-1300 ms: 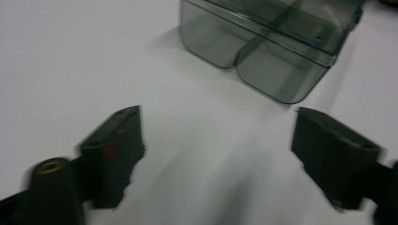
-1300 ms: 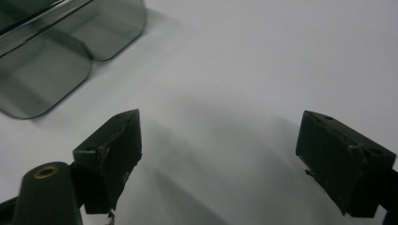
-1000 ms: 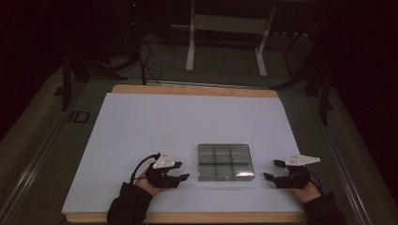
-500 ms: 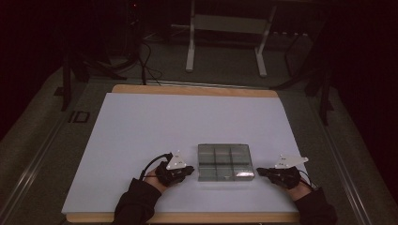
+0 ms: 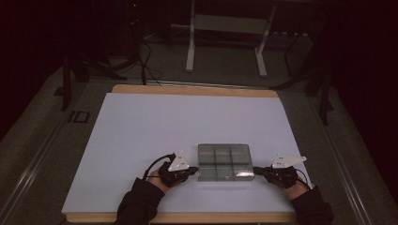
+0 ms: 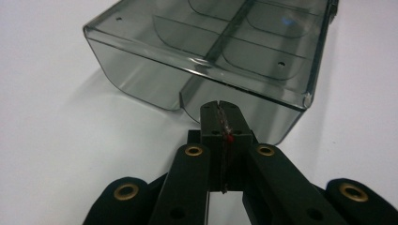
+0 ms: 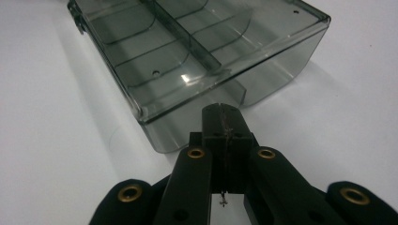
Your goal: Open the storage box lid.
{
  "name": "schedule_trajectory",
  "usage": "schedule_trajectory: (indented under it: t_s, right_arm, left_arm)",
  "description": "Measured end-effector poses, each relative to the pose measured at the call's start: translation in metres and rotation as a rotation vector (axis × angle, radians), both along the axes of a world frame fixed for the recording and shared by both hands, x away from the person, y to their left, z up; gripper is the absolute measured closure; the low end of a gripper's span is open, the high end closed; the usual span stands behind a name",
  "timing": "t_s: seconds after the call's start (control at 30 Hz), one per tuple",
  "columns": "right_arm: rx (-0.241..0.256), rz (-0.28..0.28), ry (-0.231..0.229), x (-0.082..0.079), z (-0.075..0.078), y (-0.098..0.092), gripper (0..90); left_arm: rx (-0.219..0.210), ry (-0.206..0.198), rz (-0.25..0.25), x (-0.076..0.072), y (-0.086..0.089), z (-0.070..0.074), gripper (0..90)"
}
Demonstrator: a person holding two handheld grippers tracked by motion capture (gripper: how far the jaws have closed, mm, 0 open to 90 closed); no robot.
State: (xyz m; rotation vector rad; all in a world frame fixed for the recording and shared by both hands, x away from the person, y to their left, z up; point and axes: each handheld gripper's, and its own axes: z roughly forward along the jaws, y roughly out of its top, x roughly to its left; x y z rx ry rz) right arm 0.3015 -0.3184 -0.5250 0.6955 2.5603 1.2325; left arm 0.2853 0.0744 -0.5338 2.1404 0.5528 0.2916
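A smoky clear plastic box (image 5: 224,161) with several compartments and a closed lid lies on the white table sheet (image 5: 155,131) near the front edge. My left gripper (image 5: 194,170) is at the box's left side with its jaws shut and nothing between them. In the left gripper view its tips (image 6: 219,105) sit right at the wall of the box (image 6: 211,51); I cannot tell whether they touch. My right gripper (image 5: 257,171) is at the box's right side, also shut and holding nothing. In the right gripper view its tips (image 7: 221,108) meet the lower wall of the box (image 7: 187,56).
The white sheet covers a wooden table whose edge (image 5: 187,89) shows at the back. Beyond it a metal stand (image 5: 225,42) and cables (image 5: 145,61) are on the dark floor. Bare white sheet stretches behind and to the left of the box.
Both grippers have moved inward across the sheet toward the box, the left one rightward and the right one leftward, and now stand against its two sides. The box has not shifted.
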Motion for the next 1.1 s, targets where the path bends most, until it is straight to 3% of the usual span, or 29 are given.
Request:
schedule_trajectory:
  t_s: [0.27, 0.33, 0.47, 0.67, 0.93, 1.1]
  right_arm:
    - [0.019, -0.004, -0.007, 0.000, 0.002, 0.000, 90.0]
    - [0.028, -0.010, -0.016, 0.000, 0.004, 0.000, 90.0]
    - [0.041, -0.010, -0.020, 0.000, 0.007, 0.000, 90.0]
    - [0.056, -0.007, -0.019, 0.000, 0.009, 0.001, 90.0]
    - [0.056, -0.022, -0.032, 0.005, 0.012, 0.000, 78.2]
    - [0.065, -0.031, -0.039, 0.007, 0.012, 0.000, 75.6]
  left_arm:
    - [-0.055, 0.015, -0.005, 0.000, 0.004, 0.007, 90.0]
    - [-0.040, -0.001, -0.003, -0.001, 0.002, 0.007, 90.0]
    - [-0.060, 0.001, -0.003, -0.001, 0.003, 0.008, 90.0]
    - [-0.057, -0.017, 0.005, 0.001, 0.001, 0.010, 90.0]
    - [-0.070, -0.023, 0.054, 0.006, 0.003, 0.011, 67.7]
    - [-0.077, -0.038, 0.069, 0.008, 0.002, 0.011, 64.6]
